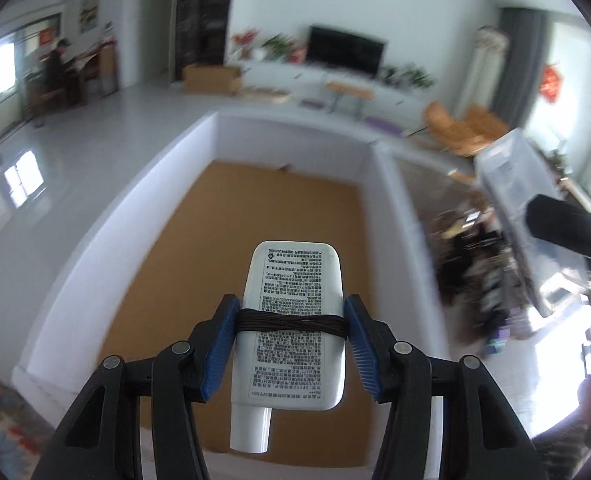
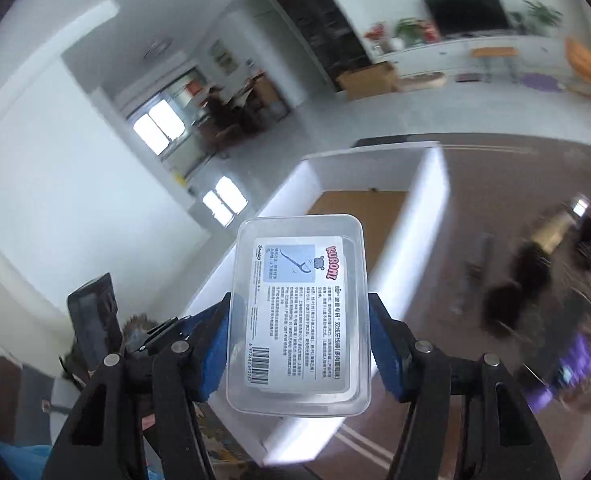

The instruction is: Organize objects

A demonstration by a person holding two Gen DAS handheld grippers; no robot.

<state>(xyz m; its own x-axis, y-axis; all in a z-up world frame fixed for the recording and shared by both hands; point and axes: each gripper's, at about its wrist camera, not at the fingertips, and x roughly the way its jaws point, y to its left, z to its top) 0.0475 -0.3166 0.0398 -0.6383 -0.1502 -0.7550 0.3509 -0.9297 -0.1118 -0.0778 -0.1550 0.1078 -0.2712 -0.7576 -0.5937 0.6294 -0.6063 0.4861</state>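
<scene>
In the left wrist view, the left gripper [image 1: 291, 344] is clamping a white sunscreen tube [image 1: 293, 328] between its blue pads [image 1: 219, 344], cap toward the camera, with a dark hair tie [image 1: 291, 322] wound round its middle. It is hanging above a white box [image 1: 95, 232] with a brown floor, which lies ahead and below.

In the right wrist view, the right gripper [image 2: 299, 340] is gripping a clear floss-pick case [image 2: 299, 316], label up, tilted above the bench [image 2: 495, 184]. The white box [image 2: 427, 216] is lying just beyond the case.
</scene>
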